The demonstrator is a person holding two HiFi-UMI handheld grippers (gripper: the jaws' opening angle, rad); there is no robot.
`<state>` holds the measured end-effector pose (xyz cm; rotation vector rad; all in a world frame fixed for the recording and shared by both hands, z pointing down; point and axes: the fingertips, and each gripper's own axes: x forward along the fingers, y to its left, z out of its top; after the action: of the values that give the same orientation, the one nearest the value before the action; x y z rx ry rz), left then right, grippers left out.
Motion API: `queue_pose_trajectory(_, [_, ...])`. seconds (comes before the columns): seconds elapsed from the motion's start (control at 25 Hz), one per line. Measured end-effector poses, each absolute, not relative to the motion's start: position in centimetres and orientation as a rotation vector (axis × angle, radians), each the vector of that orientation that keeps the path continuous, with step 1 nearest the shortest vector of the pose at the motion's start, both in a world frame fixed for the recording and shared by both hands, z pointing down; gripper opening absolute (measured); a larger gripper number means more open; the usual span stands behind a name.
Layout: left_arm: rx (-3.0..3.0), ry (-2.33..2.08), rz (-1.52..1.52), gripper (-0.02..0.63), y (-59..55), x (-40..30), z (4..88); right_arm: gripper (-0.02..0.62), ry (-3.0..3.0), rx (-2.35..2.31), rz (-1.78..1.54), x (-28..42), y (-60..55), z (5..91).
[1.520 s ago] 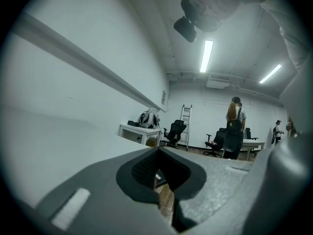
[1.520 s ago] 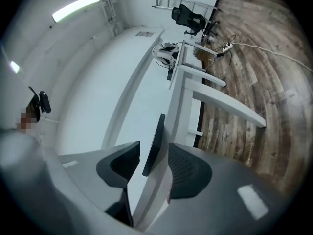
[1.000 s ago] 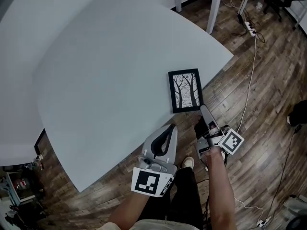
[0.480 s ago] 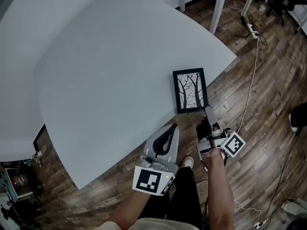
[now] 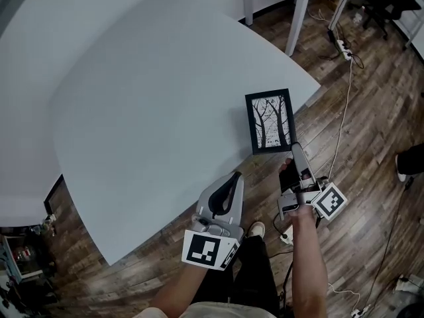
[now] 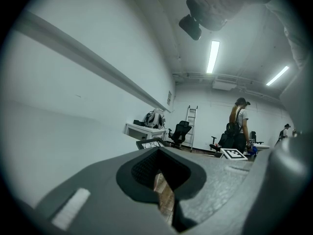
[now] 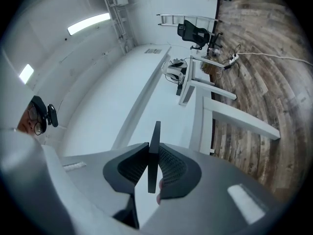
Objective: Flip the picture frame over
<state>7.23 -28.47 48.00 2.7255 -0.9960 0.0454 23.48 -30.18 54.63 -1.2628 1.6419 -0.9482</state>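
Counted: one black rectangular picture frame with tree print [image 5: 270,120], one pale grey rounded table [image 5: 146,98], two grey two-jaw grippers, namely left gripper [image 5: 234,177] and right gripper [image 5: 295,149]

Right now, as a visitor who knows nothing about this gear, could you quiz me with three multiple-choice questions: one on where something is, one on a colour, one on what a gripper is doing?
1. Where on the pale grey table is the rectangular picture frame with the tree print?
A. at its middle
B. by its right edge
C. at its far left corner

2. What colour is the frame's border?
A. black
B. white
C. red

3. What is the right gripper doing?
A. hanging open over the floor
B. holding a cable
C. clamped on the frame's near edge

Answers:
1 B, as the head view shows the frame beside the table's right edge.
2 A, as a dark black border rings the print.
3 C, as the right gripper view shows the frame edge-on between the closed jaws.
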Motion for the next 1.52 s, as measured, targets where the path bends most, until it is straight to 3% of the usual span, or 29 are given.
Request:
queue_pose_trajectory(0.28, [2.735, -1.018, 0.023, 0.002, -28.0, 3.9, 47.5, 0.087, 1.742, -1.415, -0.851, 22.8, -29.9, 51.5])
queue_pose_trajectory(0.6, [2.724, -1.051, 0.018, 0.002, -28.4, 6.2, 46.3, 0.087, 1.978, -1.860, -0.575, 26.3, -30.2, 47.0])
queue_pose_trajectory(0.92, [2.713, -1.063, 0.019, 0.001, -28.1, 6.1, 46.4, 0.087, 2.516, -2.391, 0.232, 21.7, -31.1, 45.4])
queue_pose_trajectory(1.52, [2.698, -1.087, 0.031, 0.002, -28.2, 5.5, 47.2, 0.087, 2.752, -2.641, 1.423, 19.1, -31.9, 50.0])
